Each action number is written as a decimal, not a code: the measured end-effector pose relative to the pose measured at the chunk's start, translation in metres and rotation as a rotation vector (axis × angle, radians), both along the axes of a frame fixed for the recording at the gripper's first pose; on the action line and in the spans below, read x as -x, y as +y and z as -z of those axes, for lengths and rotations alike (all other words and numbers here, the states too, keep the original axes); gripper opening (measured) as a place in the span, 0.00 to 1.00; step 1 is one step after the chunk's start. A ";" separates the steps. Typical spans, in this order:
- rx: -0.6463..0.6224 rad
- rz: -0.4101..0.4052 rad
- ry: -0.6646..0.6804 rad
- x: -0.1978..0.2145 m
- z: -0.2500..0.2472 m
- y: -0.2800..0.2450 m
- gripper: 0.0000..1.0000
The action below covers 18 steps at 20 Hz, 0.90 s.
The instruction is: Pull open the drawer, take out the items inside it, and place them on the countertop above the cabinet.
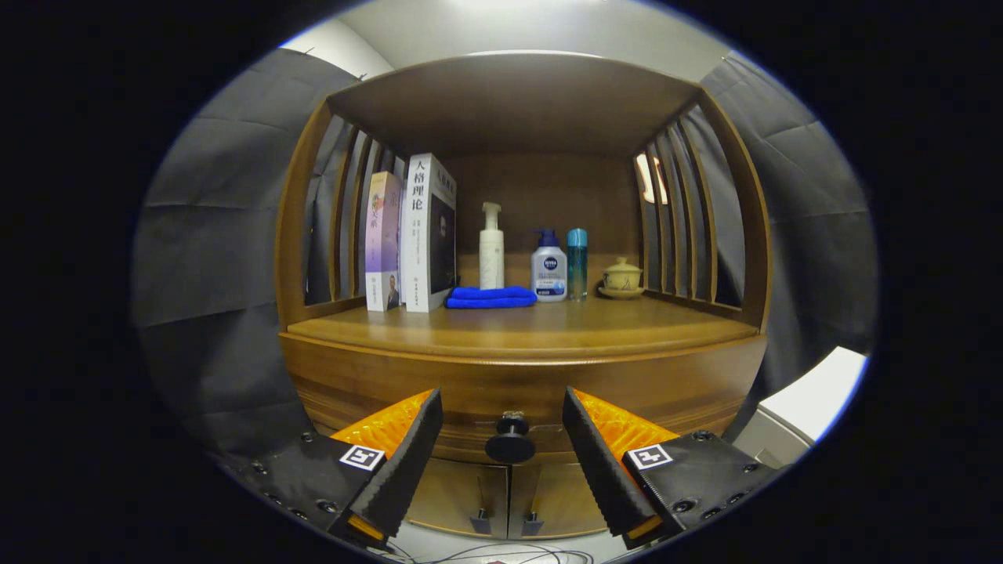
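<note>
A wooden cabinet stands straight ahead. Its drawer front is closed and carries a round black knob. My gripper is open, its two fingers on either side of the knob without touching it. The knob sits between the fingertips, slightly beyond them. Above the drawer lies the wooden countertop, under a shelf roof. The drawer's contents are hidden.
On the countertop's back stand two upright books, a folded blue cloth, a white pump bottle, a white and blue bottle, a teal bottle and a small lidded cup. Two lower cabinet doors sit beneath the drawer.
</note>
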State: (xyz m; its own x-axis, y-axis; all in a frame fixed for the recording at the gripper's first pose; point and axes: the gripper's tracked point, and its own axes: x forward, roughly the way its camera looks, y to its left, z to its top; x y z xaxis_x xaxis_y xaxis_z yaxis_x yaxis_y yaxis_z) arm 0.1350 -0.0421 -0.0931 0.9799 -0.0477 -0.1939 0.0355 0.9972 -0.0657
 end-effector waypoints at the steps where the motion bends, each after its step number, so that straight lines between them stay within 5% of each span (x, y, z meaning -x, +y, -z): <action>1: -0.006 0.004 0.013 -0.002 0.006 0.000 0.97; 7: -0.011 0.024 0.086 -0.012 0.040 -0.006 0.92; 18: -0.011 0.045 0.138 -0.019 0.056 -0.011 0.28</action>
